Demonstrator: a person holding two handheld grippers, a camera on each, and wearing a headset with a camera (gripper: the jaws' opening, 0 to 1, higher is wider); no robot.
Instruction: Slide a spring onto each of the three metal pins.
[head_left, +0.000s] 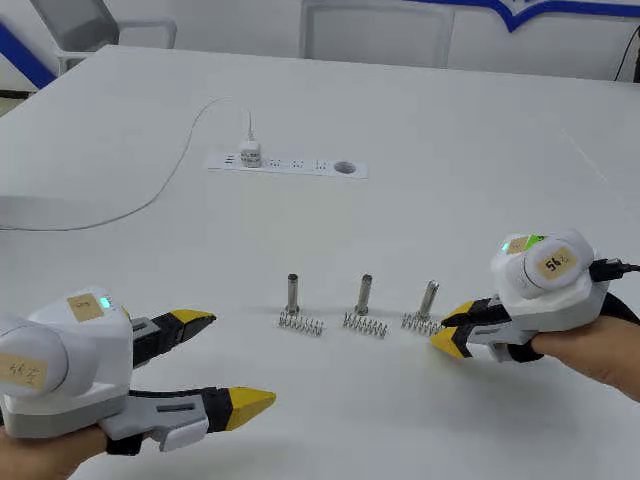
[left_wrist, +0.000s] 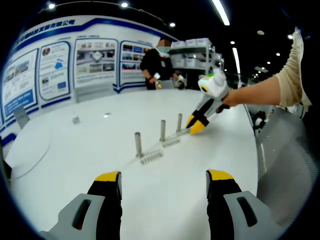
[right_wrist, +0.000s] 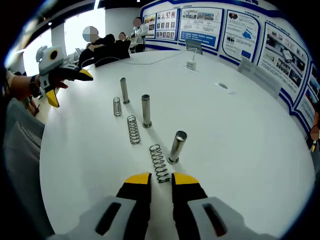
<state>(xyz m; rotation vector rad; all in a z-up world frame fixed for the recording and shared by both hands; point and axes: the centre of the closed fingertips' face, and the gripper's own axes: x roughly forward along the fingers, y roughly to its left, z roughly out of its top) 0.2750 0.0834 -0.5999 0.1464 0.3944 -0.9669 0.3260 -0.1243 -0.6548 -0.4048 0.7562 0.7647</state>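
Observation:
Three metal pins stand upright in a row on the white table: left pin (head_left: 293, 292), middle pin (head_left: 364, 293), right pin (head_left: 429, 298). A spring lies flat in front of each: left spring (head_left: 301, 323), middle spring (head_left: 365, 326), right spring (head_left: 421, 323). My right gripper (head_left: 450, 330) is low at the right spring's end. In the right gripper view its jaws (right_wrist: 161, 179) stand narrowly apart with the near end of that spring (right_wrist: 159, 162) between the tips, beside the right pin (right_wrist: 177, 146). My left gripper (head_left: 230, 362) hovers open and holds nothing, short of the left pin (left_wrist: 138, 144).
A white power strip (head_left: 285, 164) with a plugged charger and a cable trailing left lies farther back on the table. Chairs stand beyond the far edge. People stand by the display wall in the left gripper view (left_wrist: 161, 62).

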